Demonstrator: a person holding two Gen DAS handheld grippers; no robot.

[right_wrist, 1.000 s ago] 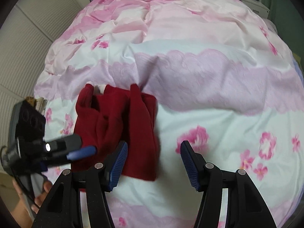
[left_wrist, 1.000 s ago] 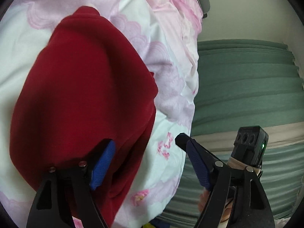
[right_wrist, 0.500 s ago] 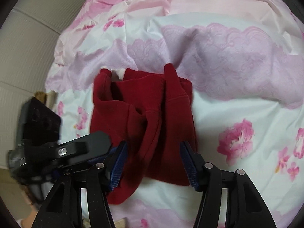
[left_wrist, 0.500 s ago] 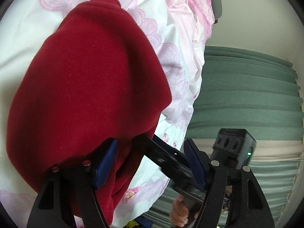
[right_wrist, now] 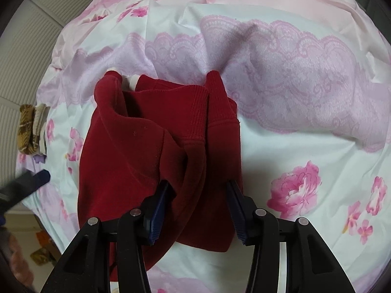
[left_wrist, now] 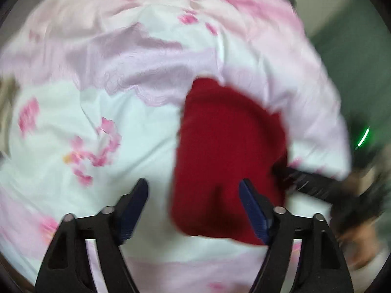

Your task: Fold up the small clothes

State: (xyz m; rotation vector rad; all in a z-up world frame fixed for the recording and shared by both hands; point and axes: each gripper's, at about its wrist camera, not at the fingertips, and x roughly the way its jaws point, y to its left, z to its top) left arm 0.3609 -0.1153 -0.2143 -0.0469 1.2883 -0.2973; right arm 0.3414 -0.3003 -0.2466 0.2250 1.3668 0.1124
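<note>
A small dark red sweater lies partly folded on the pink floral bedspread, its ribbed cuffs pointing to the far side. My right gripper is open, with its jaws straddling a raised fold at the sweater's near edge. In the blurred left wrist view the sweater lies right of centre. My left gripper is open and empty above the bedspread, at the sweater's left edge. The right gripper shows there as a dark blur at the sweater's right side.
A small pile of brown and beige patterned cloth lies at the bed's left edge. The left gripper's blue-tipped finger enters the right wrist view from the left. A white panelled wall lies beyond the bed.
My left gripper has swung away from over the sweater, fast enough to blur its view, and now faces along the bed. My right gripper has moved closer, its jaws now around the sweater's near fold.
</note>
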